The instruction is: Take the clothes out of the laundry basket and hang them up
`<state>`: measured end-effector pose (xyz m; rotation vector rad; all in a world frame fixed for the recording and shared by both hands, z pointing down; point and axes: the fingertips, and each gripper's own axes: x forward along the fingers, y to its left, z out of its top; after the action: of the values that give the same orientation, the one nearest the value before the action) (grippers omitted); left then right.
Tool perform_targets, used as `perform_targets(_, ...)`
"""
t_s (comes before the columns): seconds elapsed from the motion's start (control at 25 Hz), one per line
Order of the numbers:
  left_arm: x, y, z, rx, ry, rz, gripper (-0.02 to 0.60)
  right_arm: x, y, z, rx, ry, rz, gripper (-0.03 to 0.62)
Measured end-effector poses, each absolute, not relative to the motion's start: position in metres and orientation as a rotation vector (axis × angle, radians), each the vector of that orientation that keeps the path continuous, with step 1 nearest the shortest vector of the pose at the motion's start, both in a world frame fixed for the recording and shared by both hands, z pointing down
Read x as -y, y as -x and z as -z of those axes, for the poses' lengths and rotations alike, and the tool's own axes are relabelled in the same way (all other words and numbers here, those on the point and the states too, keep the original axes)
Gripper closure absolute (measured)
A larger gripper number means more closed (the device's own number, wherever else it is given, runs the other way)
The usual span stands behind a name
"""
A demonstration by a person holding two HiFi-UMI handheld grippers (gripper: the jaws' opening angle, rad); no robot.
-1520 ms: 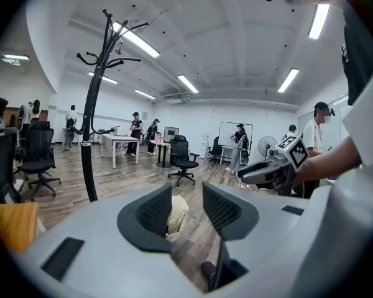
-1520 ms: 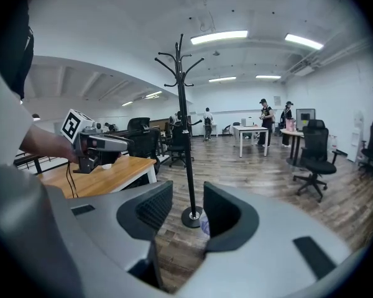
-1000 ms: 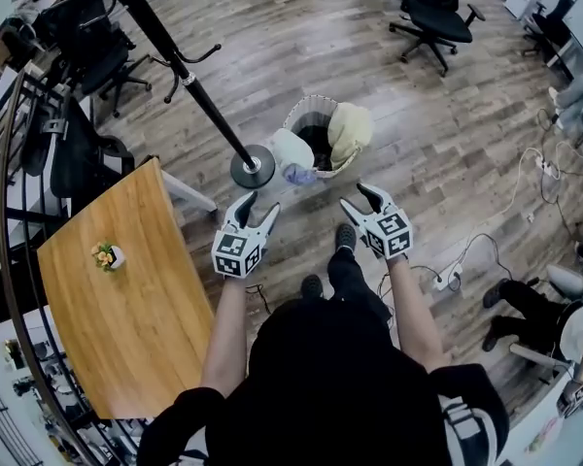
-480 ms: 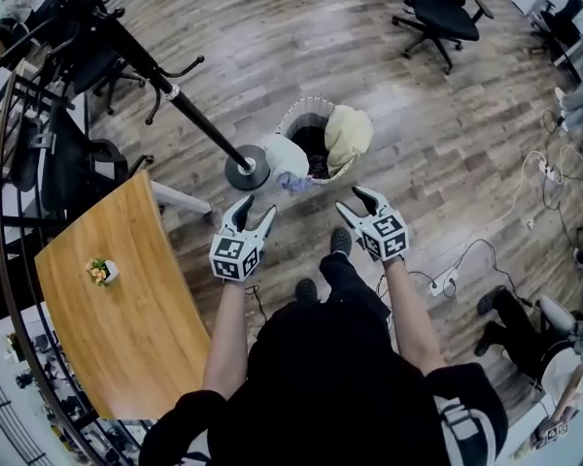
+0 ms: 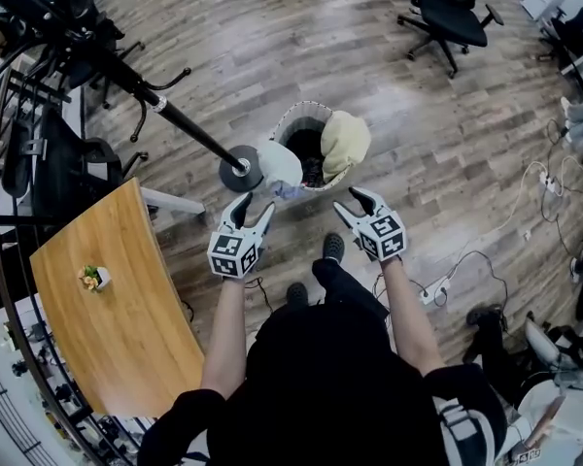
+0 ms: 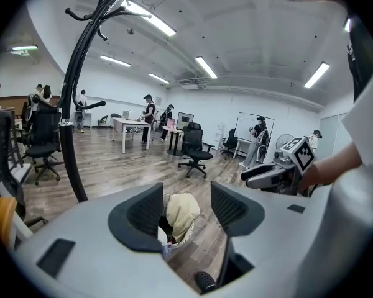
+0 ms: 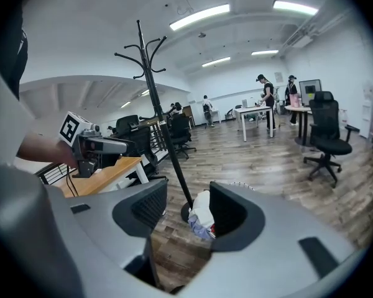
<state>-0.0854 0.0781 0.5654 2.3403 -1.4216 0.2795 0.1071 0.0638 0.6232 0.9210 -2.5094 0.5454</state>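
Clothes wait in the laundry basket (image 5: 293, 116) on the wood floor, just ahead of the person's feet. A pale yellow garment (image 5: 345, 142) is draped over its right rim and a white garment (image 5: 278, 163) hangs over its left rim, with a bit of bluish cloth (image 5: 288, 190) below it. The basket stands just beside the round base of the black coat stand (image 5: 180, 122), which rises up and away to the left.

Both tools hang short of the basket and touch nothing. The left gripper (image 5: 255, 205) has its jaws wide apart, the yellow garment showing far off through the gap. The right gripper (image 5: 347, 200) is easing its jaws closed, though they remain well apart with nothing between them — only the white garment in the distance.

By the look of things the job has barely begun. No garment is lifted, and the hooks that the gripper views show at the top of the stand are bare, so every piece seems left to take out and hang.

How many clothes lie in the basket cannot be told, as its inside is dark. In the head view the stand's top is lost among chairs at the corner. A wooden table (image 5: 126, 318) stands to the left.
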Motion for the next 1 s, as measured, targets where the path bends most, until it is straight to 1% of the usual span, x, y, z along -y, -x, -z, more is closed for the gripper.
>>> perform_targets(0.24,-0.055,0.074,-0.567,1.451,-2.308,-0.27,0.337,-0.046,-0.115,-0.638,2.498,-0.86,-0.578,0.371)
perform_targets(0.76,-0.029,0.081,-0.589,1.566,-2.178,-0.268,0.337,-0.021,-0.1,-0.678,2.476,-0.588,-0.61,0.373)
perform_targets(1.0,-0.019,0.083,-0.594,1.531,-2.189,-0.313,0.337,-0.008,-0.088,-0.684,2.466,-0.593,-0.627,0.373)
